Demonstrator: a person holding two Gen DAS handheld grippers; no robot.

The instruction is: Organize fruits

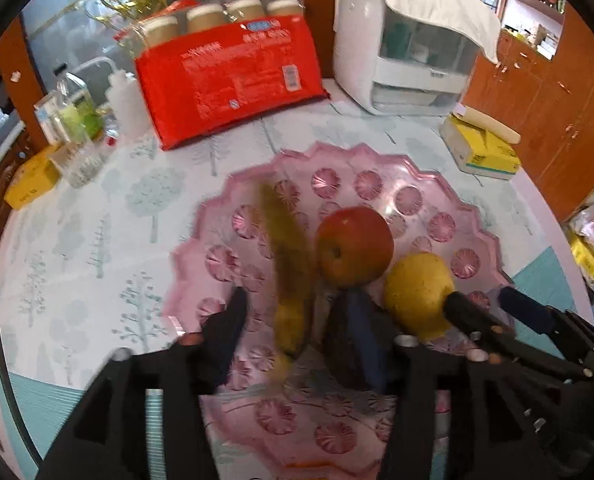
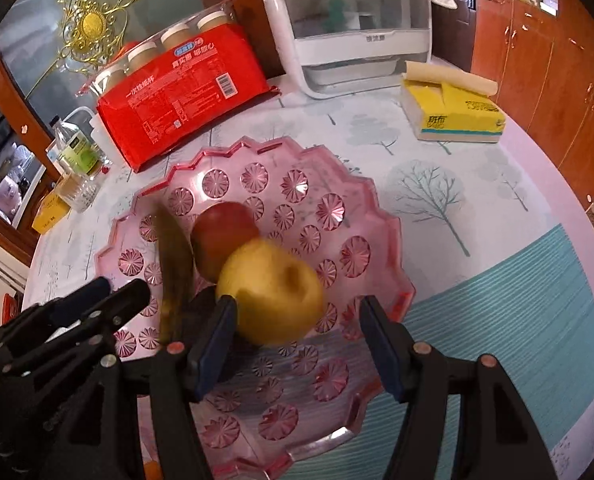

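A pink scalloped plate (image 1: 377, 156) (image 2: 257, 148) holds a red apple (image 1: 355, 246) (image 2: 221, 236) and a yellow pear-like fruit (image 1: 417, 292) (image 2: 273, 292). A blurred banana (image 1: 289, 272) (image 2: 173, 272) stands on end between the pads of my left gripper (image 1: 293, 320) (image 2: 117, 292). The pads are apart and do not press on it. My right gripper (image 2: 297, 328) (image 1: 493, 308) straddles the yellow fruit. Its left pad is at the fruit's edge and its right pad stands clear. A dark rounded thing (image 2: 203, 300) lies partly hidden behind the fingers.
Behind the plate lie a red pack of paper cups (image 1: 229, 80) (image 2: 177, 100), a white appliance under a cloth (image 1: 397, 48) (image 2: 349, 32) and a yellow tissue pack (image 1: 485, 152) (image 2: 453, 116). Bottles (image 1: 77, 108) and a small yellow box (image 1: 29, 184) crowd the left edge.
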